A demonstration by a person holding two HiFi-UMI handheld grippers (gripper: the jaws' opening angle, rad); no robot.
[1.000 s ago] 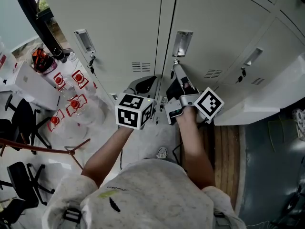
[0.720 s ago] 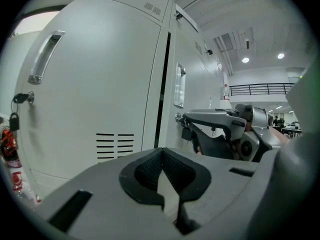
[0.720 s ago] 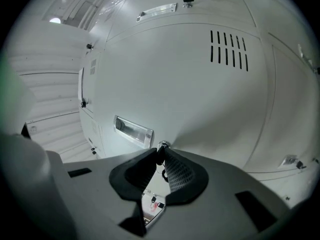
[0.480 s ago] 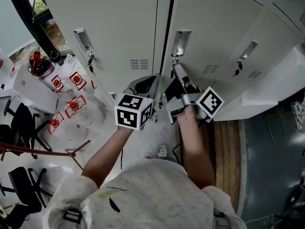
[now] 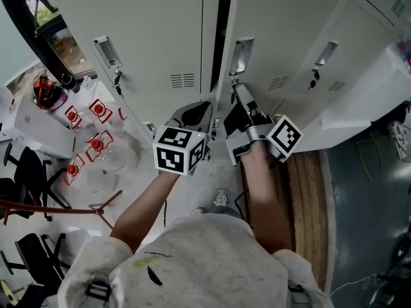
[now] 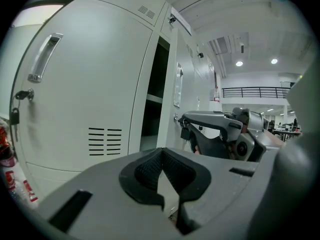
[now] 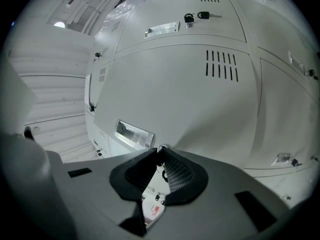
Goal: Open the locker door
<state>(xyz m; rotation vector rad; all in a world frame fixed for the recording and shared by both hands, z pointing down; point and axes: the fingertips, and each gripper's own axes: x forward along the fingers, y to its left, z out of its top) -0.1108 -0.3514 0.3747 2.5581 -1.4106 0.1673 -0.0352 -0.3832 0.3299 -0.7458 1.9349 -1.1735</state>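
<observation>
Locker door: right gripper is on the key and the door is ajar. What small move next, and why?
Probably draw the right gripper back toward you, swinging the locker door wider: its jaws are shut on the key under the handle, and only a narrow dark gap shows.

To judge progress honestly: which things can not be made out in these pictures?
Locker inside: left gripper view, dark; head view, only a slit.
Key: right gripper view, mostly covered by pads of the right gripper.
Bottle labels: head view, too small to read.
</observation>
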